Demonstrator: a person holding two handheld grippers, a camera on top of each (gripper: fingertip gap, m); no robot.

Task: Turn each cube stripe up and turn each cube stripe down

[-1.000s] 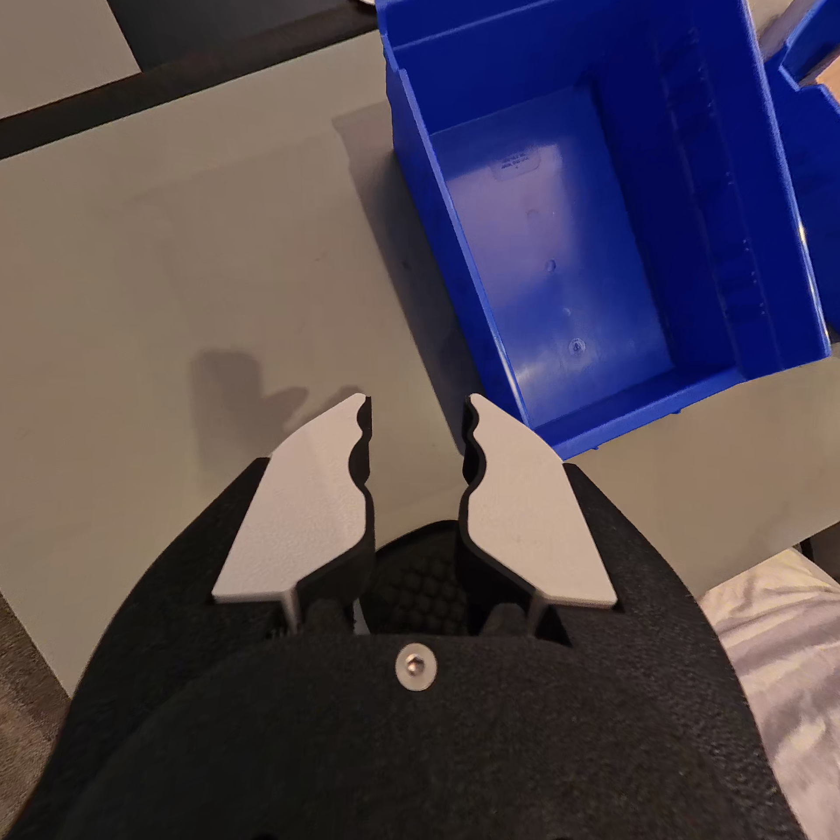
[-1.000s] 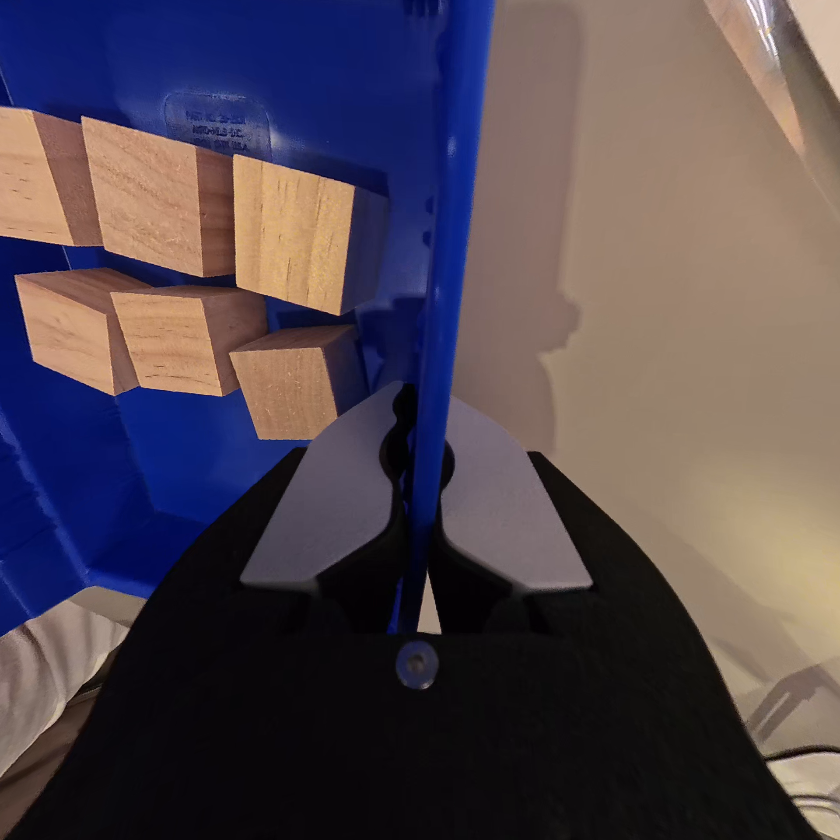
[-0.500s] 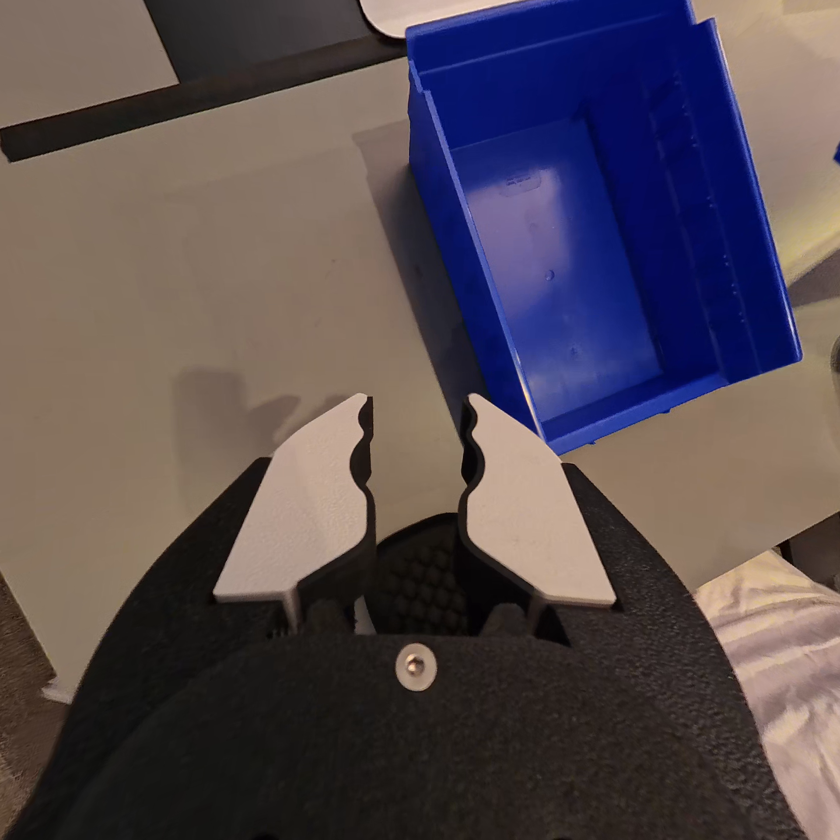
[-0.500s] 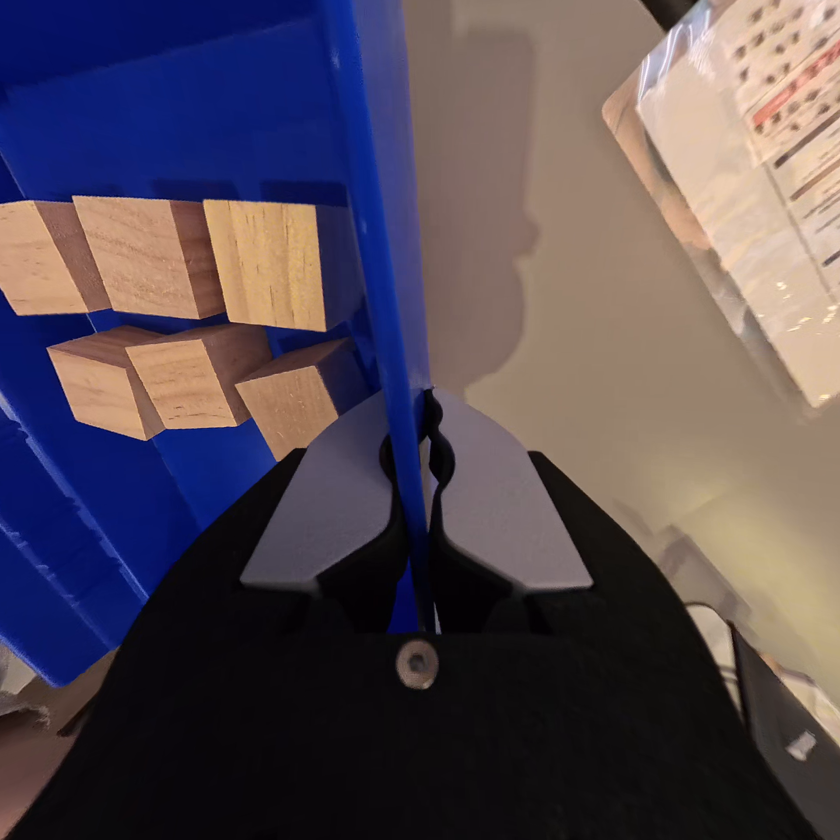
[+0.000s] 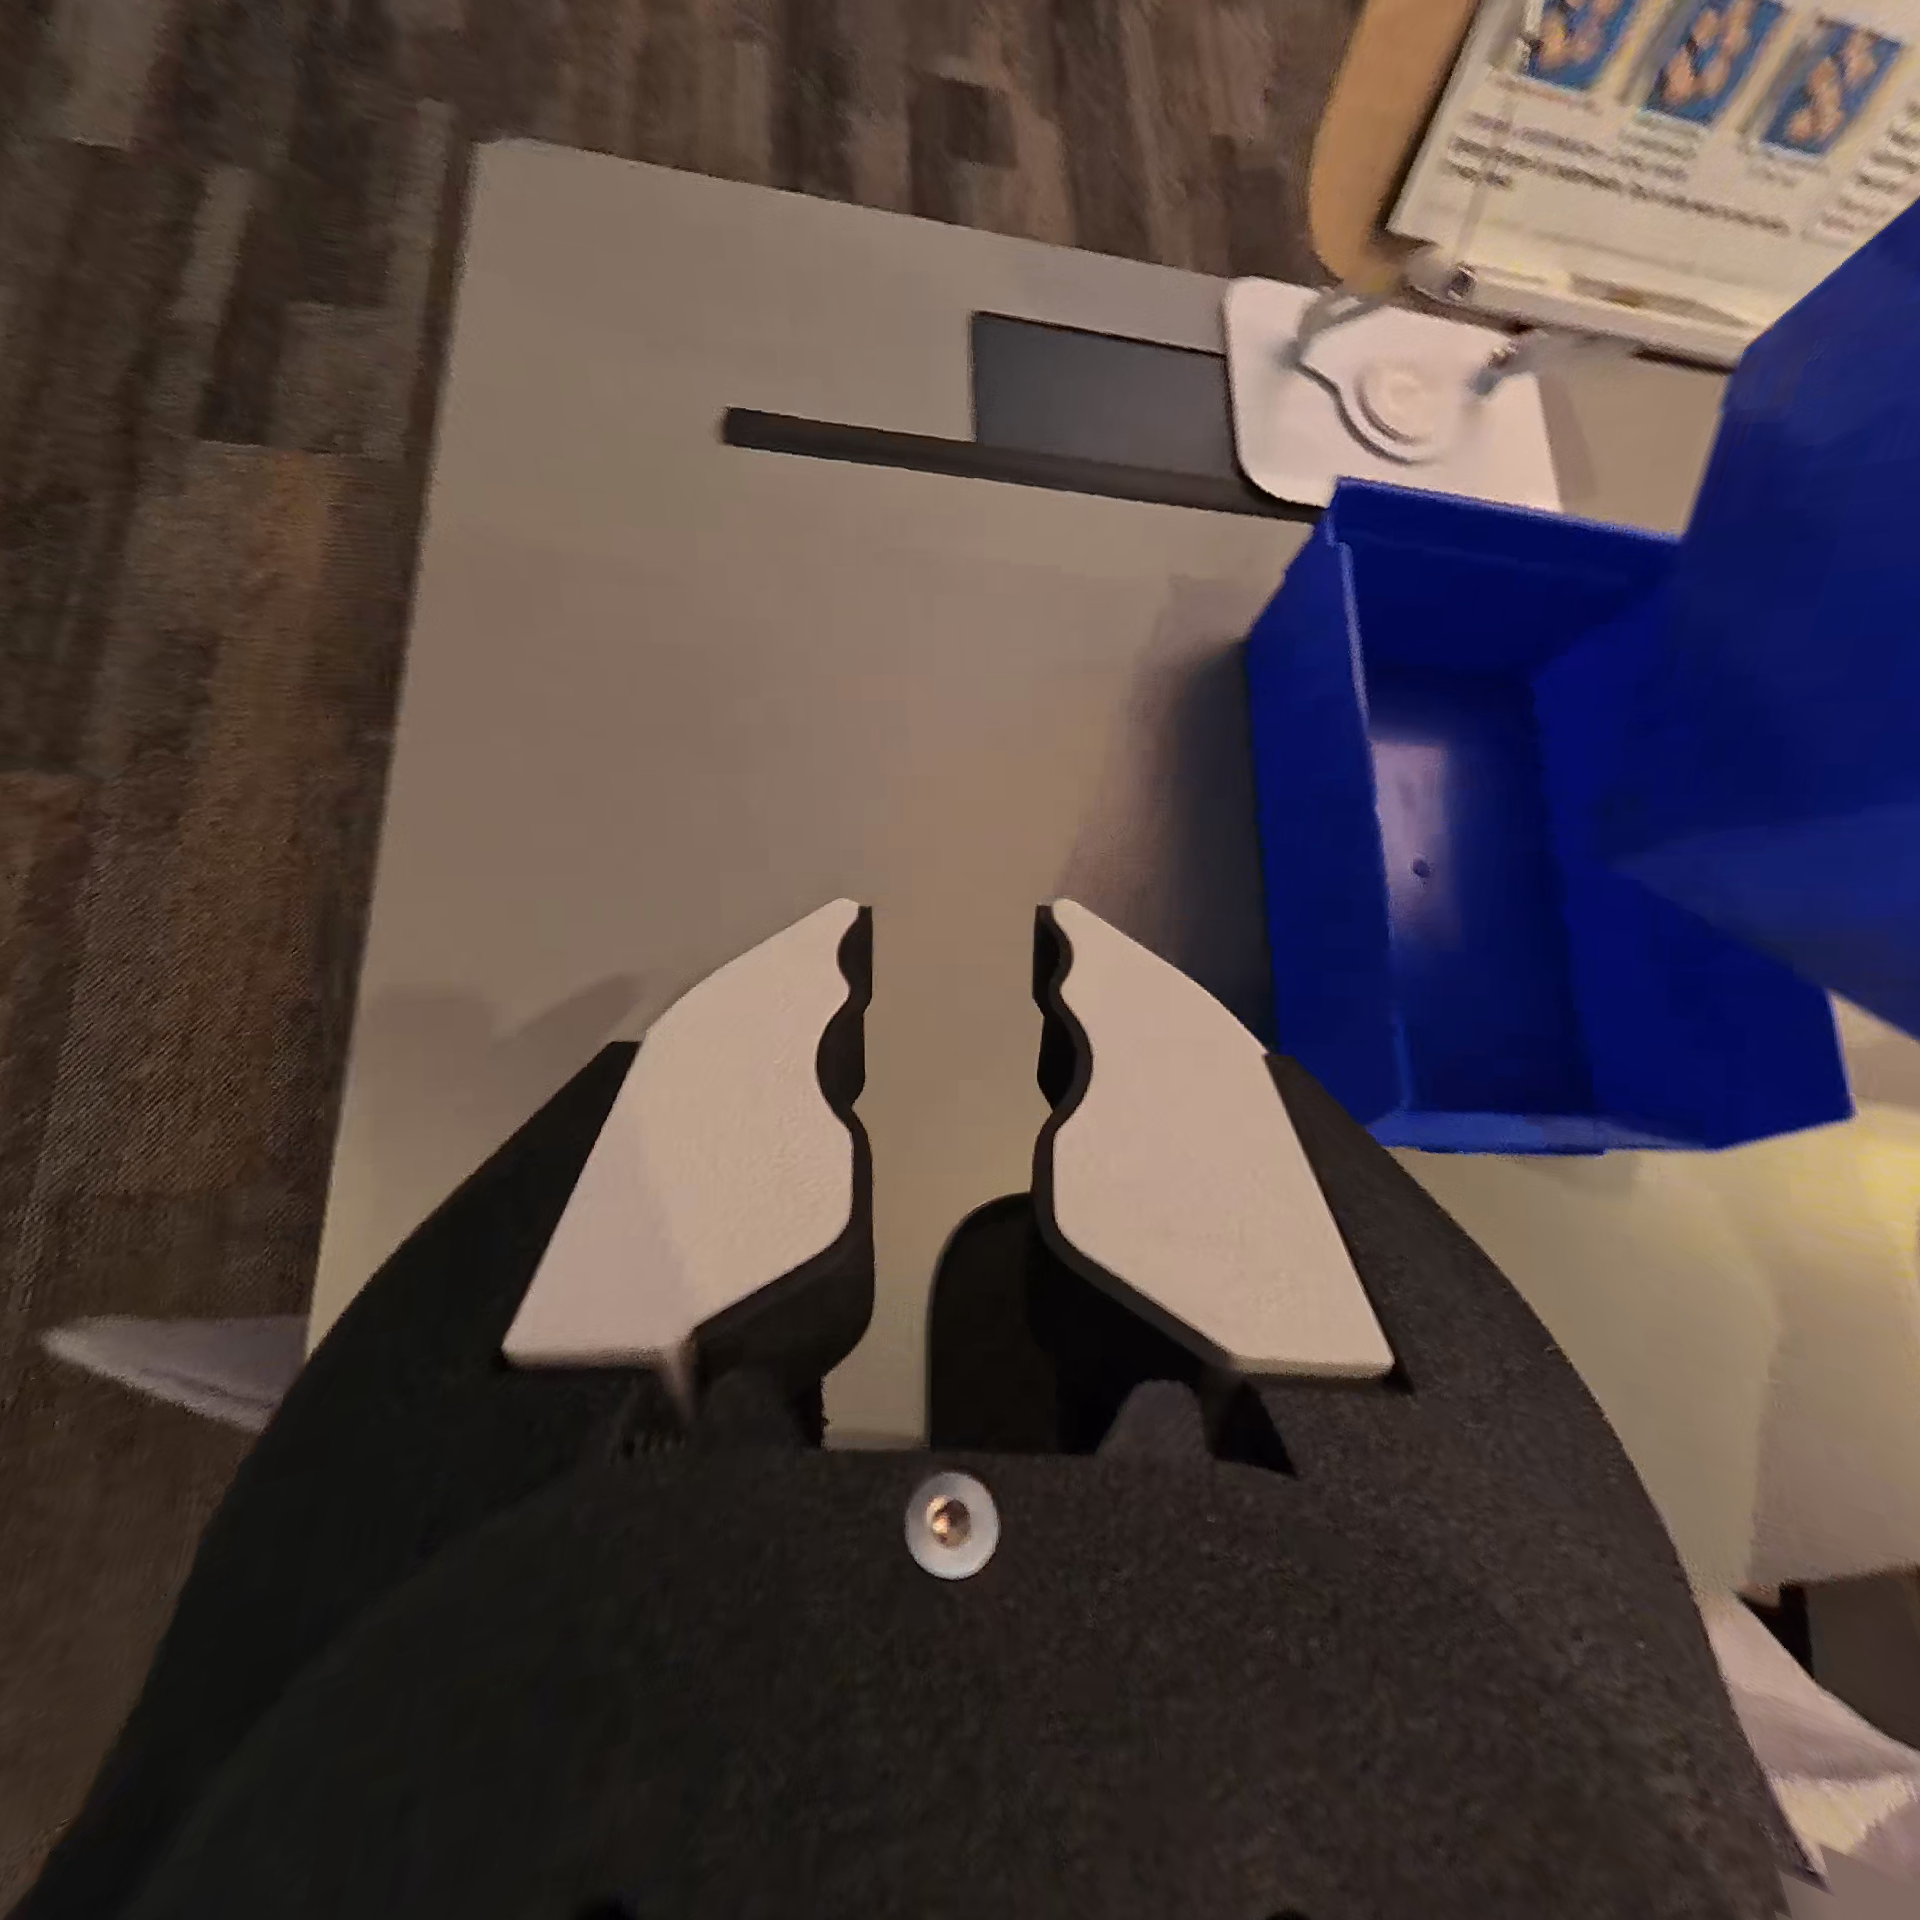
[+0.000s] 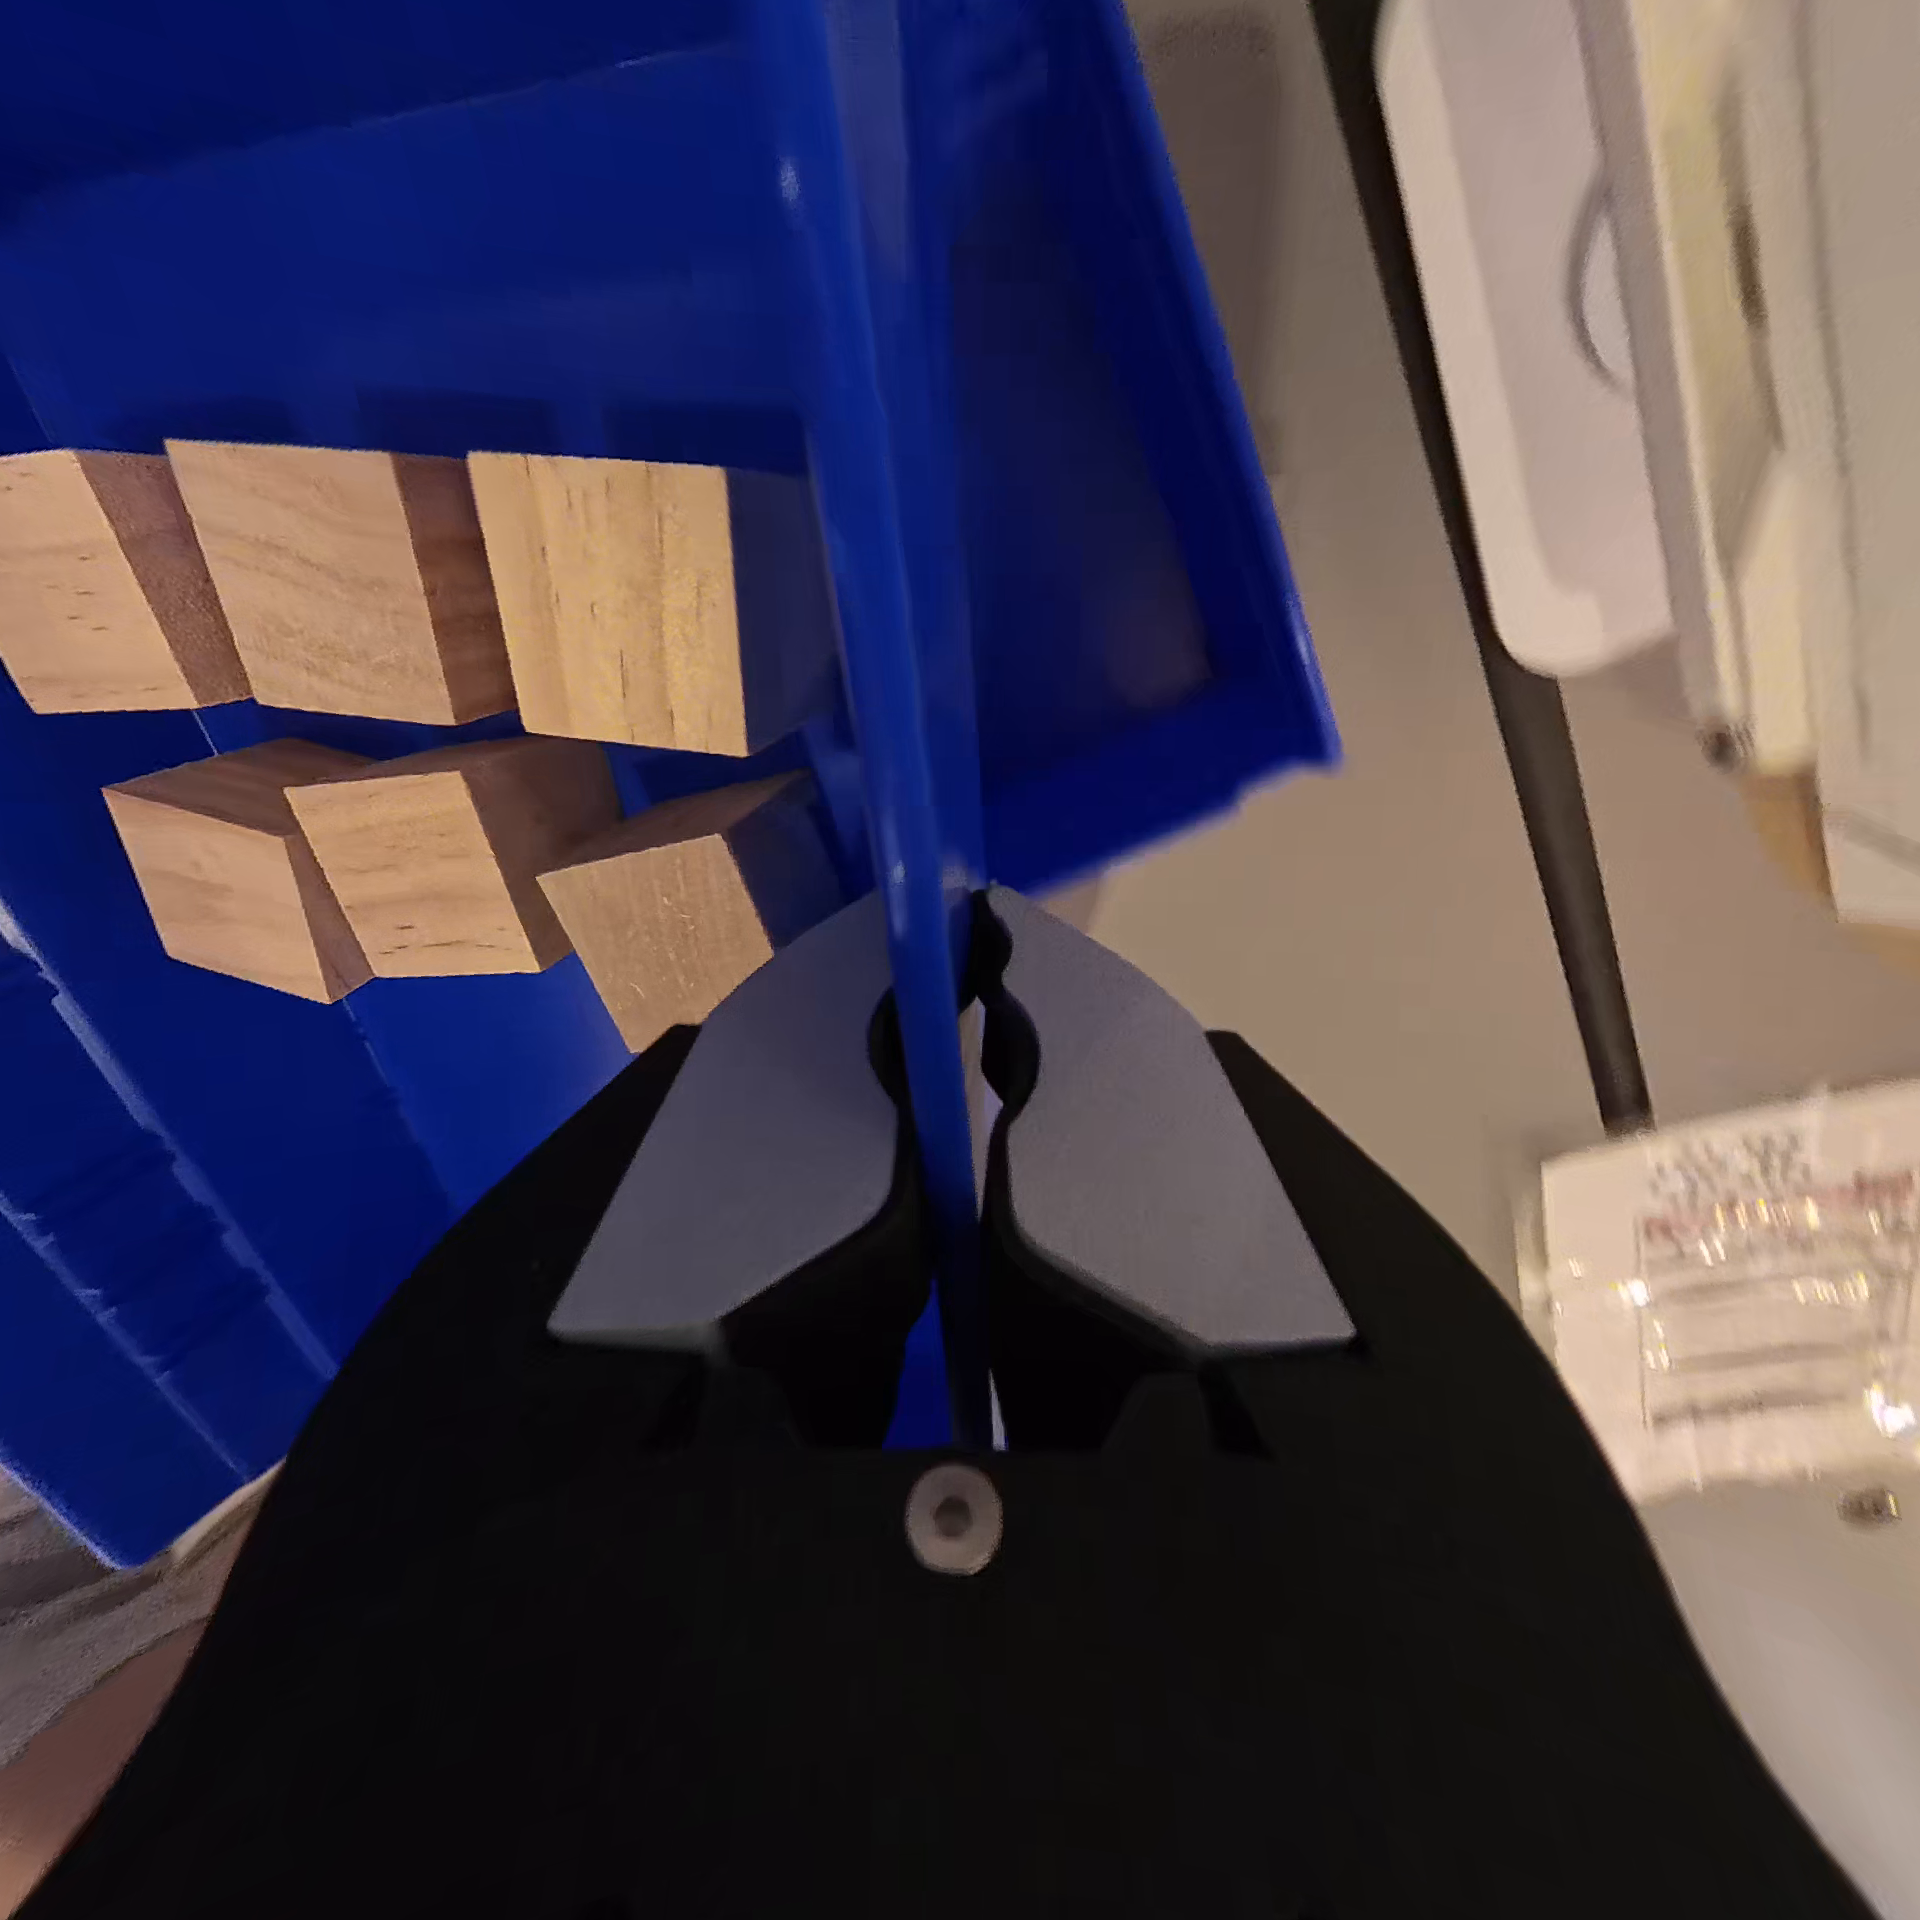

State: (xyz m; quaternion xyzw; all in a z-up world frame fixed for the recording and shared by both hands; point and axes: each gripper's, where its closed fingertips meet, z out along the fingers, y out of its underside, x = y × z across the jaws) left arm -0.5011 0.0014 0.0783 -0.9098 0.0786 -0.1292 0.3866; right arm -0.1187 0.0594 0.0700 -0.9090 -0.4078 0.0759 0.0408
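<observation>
My right gripper is shut on the side wall of a blue bin and holds the bin lifted and tilted. Several plain wooden cubes lie in two rows on the bin's floor; no stripe shows on them. In the left wrist view this lifted bin hangs at the right, over a second, empty blue bin that stands on the grey table. My left gripper is open and empty above the table, left of the empty bin.
A white round-based stand and a clipboard with printed sheets are at the table's far right. A dark slot crosses the table top. Wood-pattern floor lies left. White cloth lies near right. A clear plastic sheet shows right.
The right gripper has lifted and swung the bin with the cubes up and over toward the empty bin. The left gripper has pulled back and risen, still open.
</observation>
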